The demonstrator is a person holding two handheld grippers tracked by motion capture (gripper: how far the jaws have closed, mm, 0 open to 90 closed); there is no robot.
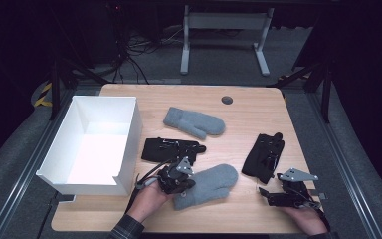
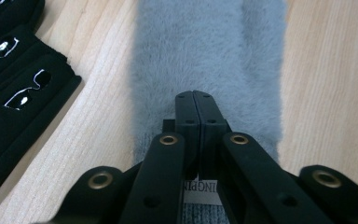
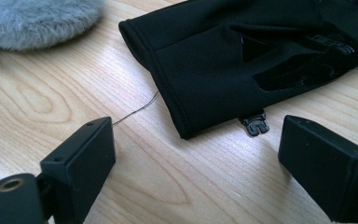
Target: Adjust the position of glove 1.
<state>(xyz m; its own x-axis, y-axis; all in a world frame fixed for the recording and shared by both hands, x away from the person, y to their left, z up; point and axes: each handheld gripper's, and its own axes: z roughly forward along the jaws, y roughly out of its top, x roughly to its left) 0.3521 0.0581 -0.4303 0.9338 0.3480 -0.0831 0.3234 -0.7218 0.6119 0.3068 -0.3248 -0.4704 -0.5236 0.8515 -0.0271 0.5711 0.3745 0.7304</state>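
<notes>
Grey mitten point(image 1: 206, 185) lies near the table's point(image 1: 248, 107) front edge, cuff end under the left gripper point(image 1: 175, 178), whose jaws are clenched on the cuff by its label. Right gripper point(image 1: 271, 195) rests released, jaws wide apart, just short of the black glove point(image 1: 263, 155). Likely bound for the white box point(image 1: 90, 144): lift clear before swinging, so the fuzzy body doesn't drag the other black glove point(image 1: 171, 149).

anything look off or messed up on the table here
Nothing is spilled or damaged. The two fluffy grey mittens and two black gloves lie scattered and unpaired on the wooden table, and the white cardboard box sticks out past the table's left edge. A loose thread lies by one glove's cuff.
</notes>
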